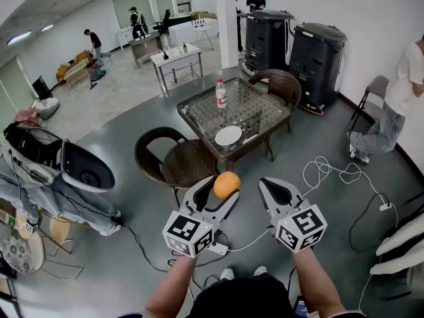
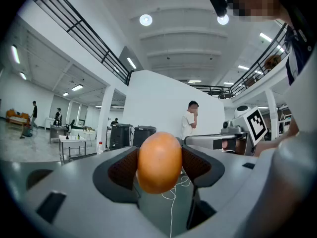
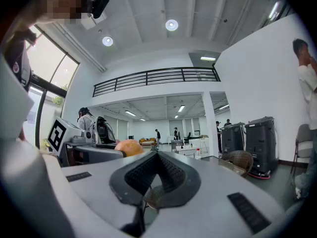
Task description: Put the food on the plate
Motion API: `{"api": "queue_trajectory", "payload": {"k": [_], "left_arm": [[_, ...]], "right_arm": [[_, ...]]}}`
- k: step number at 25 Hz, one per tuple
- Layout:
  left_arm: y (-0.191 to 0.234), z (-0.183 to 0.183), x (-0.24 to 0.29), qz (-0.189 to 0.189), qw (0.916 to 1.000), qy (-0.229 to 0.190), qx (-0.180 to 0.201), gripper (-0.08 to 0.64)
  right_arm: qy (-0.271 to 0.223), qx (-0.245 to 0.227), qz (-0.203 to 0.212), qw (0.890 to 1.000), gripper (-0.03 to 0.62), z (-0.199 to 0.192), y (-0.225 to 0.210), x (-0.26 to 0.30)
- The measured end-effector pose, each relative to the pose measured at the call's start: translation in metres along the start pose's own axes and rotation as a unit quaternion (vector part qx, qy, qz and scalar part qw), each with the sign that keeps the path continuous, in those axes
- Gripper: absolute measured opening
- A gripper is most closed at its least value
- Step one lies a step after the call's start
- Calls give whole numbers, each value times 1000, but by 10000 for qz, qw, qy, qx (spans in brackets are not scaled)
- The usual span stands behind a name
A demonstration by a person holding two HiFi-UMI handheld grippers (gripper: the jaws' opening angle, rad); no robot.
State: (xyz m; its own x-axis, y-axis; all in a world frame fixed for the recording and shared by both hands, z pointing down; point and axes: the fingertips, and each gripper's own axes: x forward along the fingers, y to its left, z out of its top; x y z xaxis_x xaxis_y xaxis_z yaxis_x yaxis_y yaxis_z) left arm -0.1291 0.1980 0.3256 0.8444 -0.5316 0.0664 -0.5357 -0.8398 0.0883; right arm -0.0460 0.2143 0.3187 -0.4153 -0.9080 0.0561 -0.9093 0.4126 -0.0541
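Observation:
An orange [image 1: 226,184] sits between the jaws of my left gripper [image 1: 224,189], which is shut on it and held in the air in front of me. In the left gripper view the orange [image 2: 159,162] fills the gap between the dark pads [image 2: 124,168], which press on both its sides. My right gripper [image 1: 271,187] is level with it to the right, shut and holding nothing; its jaw tips [image 3: 158,155] meet. The orange [image 3: 129,147] also shows at the left of the right gripper view. A white plate [image 1: 228,136] lies on the glass-topped table [image 1: 199,108] ahead, beyond both grippers.
A bottle with a red label [image 1: 220,93] stands on the table behind the plate. Wicker chairs stand at its near side [image 1: 182,161] and far side [image 1: 281,83]. White cables [image 1: 331,171] trail on the floor at right. A person [image 1: 397,105] sits at far right near two black machines [image 1: 318,55].

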Motion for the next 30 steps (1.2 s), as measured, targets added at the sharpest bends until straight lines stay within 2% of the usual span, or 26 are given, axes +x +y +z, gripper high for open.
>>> {"api": "queue_trajectory", "payload": {"k": [14,22,30], "left_arm": [[-15,1,6,59,10000,56,24,284],[-30,-1,25,191,9998,100,48,284],[-45,-9,54,458,9988,155,32,285]], "right_arm": [[-138,128,74,9998,3,5,-8,-12],[-144,170,186,9996,3,5,-31,-24],[-118,217,479,9985,3,-7,-65,-36]]}}
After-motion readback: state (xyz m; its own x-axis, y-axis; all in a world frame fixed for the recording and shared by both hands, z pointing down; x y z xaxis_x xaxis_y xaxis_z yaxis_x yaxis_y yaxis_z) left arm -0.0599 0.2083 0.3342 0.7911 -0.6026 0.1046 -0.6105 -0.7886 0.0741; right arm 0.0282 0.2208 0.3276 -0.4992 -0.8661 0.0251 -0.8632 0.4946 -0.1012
